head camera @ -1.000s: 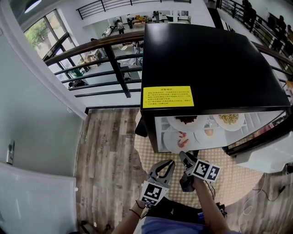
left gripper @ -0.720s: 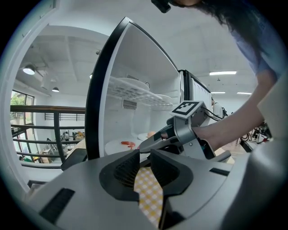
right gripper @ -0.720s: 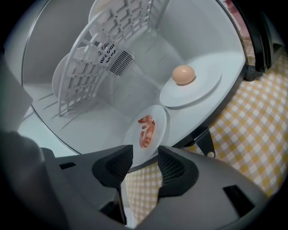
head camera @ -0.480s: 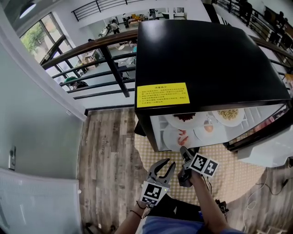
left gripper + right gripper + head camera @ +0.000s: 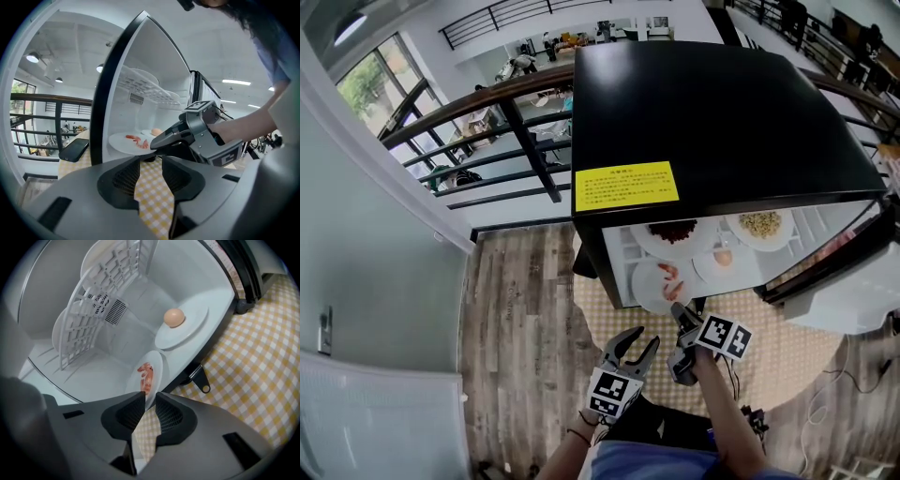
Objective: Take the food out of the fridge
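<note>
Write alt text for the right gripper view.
The right gripper is closing its jaws around the near rim of a white plate of shrimp inside the open fridge. Behind it sits a second plate holding something tan and egg-shaped; yellow checked cloth lies outside.

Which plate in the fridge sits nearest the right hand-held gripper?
The shrimp plate, at the fridge's front edge; its rim lies between the right hand-held gripper's closing jaws.

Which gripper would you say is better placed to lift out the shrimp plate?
The right gripper: its closing jaws straddle the shrimp plate; the left gripper sits back, jaws opening, empty.
</note>
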{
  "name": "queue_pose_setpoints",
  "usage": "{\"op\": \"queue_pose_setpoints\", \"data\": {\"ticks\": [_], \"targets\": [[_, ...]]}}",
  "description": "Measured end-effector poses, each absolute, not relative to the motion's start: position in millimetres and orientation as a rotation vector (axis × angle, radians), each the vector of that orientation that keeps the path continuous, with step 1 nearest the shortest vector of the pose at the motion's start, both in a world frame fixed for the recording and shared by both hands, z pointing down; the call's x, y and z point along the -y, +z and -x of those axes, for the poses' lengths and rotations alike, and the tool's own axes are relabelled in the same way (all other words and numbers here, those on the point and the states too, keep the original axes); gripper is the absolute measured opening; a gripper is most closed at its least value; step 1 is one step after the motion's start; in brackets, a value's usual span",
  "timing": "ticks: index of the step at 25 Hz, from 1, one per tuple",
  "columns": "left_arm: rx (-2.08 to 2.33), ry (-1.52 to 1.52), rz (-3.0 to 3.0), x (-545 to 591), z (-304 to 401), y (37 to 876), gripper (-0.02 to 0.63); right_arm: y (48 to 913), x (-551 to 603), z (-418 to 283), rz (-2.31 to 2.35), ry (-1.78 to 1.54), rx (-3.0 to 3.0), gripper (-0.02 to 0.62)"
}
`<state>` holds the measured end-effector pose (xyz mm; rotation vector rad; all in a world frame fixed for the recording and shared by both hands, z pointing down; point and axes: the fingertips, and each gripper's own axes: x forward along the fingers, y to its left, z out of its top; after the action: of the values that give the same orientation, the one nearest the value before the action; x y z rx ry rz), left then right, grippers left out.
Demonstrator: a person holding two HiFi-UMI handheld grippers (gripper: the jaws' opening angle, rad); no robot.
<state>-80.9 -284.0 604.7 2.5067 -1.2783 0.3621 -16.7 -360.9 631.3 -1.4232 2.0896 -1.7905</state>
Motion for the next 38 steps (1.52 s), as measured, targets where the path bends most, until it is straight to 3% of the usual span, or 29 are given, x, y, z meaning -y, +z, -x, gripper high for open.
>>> {"op": "queue_pose_setpoints", "data": {"ticks": [10, 23, 38], "targets": [[1.244, 0.206, -2.334, 299.7, 82.5, 621.9, 0.176, 619.9, 348.5, 7.7, 1.292, -1.855, -1.990, 0.031], [1.110, -0.044, -2.085, 313.7, 81.6, 636.0, 0.209, 623.4, 331.3, -4.7, 1.238, -1.928, -1.941, 0.028], [1.105, 0.023, -2.120, 333.1, 76.7, 639.2, 0.209, 627.3, 325.2, -9.9, 1.239, -1.950, -1.951, 0.028]]}}
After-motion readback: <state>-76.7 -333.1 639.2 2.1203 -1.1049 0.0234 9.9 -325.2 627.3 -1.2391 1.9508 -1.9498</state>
